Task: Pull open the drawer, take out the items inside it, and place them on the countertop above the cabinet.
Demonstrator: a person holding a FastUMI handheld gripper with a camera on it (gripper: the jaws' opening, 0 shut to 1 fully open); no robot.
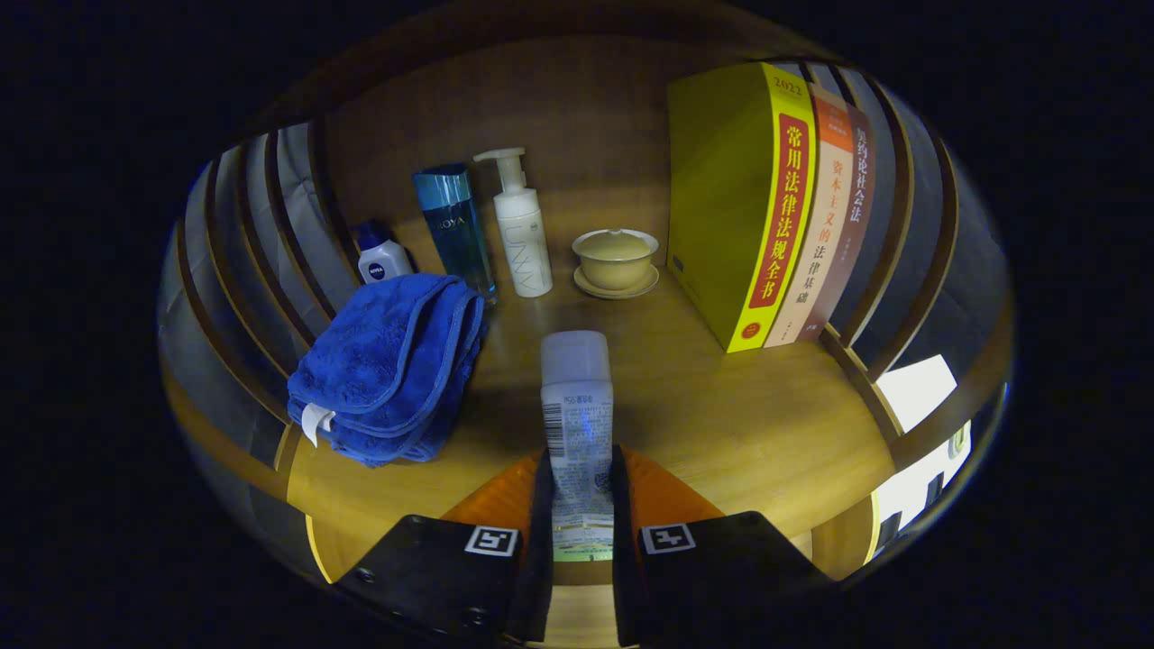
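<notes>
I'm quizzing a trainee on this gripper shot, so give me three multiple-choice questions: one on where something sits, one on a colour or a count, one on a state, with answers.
1. Where does the folded towel lie?
A. on the wooden countertop, in front of the bottles
B. on top of the books
C. inside the bowl

2. How many books stand upright together?
A. one
B. three
C. five

3. What is the gripper doing?
A. hanging open
B. shut on the lidded bowl
C. shut on the white tube

Answers: 1 A, it rests on wood before the bottles. 2 B, three spines show. 3 C, both fingers press the tube's sides.
</notes>
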